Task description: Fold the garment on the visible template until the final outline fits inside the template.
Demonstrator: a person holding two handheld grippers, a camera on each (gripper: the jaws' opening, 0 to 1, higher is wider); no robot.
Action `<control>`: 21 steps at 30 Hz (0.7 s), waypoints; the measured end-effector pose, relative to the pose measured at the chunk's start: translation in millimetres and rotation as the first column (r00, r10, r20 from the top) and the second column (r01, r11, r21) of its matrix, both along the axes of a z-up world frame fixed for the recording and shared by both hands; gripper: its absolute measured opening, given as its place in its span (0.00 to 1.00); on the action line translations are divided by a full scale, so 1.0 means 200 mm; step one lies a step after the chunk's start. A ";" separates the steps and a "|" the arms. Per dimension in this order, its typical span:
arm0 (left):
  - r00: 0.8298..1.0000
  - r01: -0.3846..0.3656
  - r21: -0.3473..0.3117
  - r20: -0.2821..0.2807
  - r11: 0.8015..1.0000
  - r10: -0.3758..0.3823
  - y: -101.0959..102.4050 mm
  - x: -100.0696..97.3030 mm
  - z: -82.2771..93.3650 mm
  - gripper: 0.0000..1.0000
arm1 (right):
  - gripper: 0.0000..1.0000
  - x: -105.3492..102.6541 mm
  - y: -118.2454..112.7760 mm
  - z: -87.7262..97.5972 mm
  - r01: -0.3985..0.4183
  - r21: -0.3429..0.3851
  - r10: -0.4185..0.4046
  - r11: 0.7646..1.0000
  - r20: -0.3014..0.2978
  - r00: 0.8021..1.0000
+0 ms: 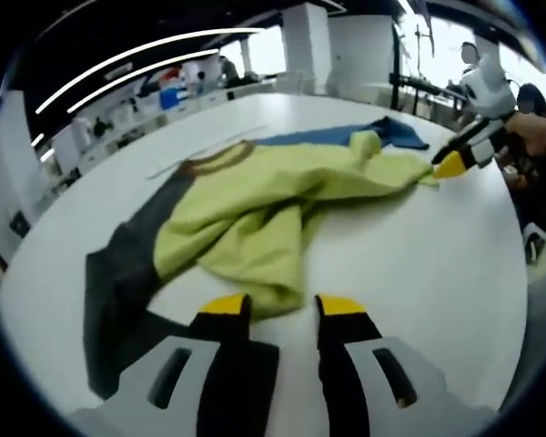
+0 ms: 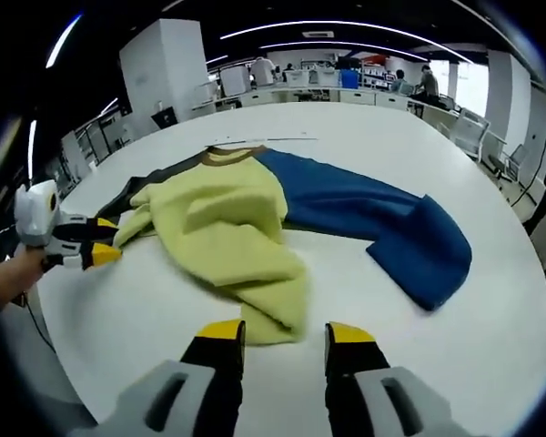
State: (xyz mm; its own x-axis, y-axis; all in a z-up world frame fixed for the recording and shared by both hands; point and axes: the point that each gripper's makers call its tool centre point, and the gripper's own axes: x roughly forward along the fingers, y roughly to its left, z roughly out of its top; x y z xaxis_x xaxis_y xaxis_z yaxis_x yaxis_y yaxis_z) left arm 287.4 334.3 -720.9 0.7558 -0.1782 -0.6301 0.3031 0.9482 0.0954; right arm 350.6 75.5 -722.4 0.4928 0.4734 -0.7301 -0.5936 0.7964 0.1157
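Note:
A crumpled garment lies on the white round table: yellow-green body, blue sleeve, dark grey sleeve, brown collar. My left gripper is open, with the yellow hem lying just ahead between its tips. From the right gripper view, the left gripper sits at a yellow corner on the left. My right gripper is open too, a folded yellow edge between its tips. Across the table, the right gripper touches the far yellow edge.
A thin pale line marks the table beyond the collar. A person's hand holds the left gripper. Desks, pillars and people stand in the background. Bare table surrounds the garment.

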 end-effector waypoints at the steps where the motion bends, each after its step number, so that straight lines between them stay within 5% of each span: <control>1: 1.000 -0.004 0.000 0.000 1.000 0.004 0.00 0.00 0.00 0.23 | 0.29 0.00 0.00 0.00 0.007 -0.001 -0.007 1.000 0.001 1.000; 14: 1.000 -0.003 0.038 0.009 0.999 0.003 -0.01 0.04 0.00 0.12 | 0.19 0.01 0.00 -0.03 0.206 -0.031 -0.205 0.978 0.028 0.978; 21: 1.000 -0.017 0.045 -0.003 0.999 0.017 -0.01 0.04 -0.01 0.04 | 0.10 0.00 0.00 -0.03 0.241 -0.061 -0.239 0.969 0.034 0.970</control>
State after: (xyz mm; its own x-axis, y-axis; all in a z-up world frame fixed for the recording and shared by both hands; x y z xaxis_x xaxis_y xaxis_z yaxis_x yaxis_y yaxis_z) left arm 294.4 333.2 -722.1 0.7566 -0.1370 -0.6394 0.2875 0.9479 0.1370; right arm 349.8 76.4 -728.9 0.6059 0.2913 -0.7403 -0.3863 0.9212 0.0464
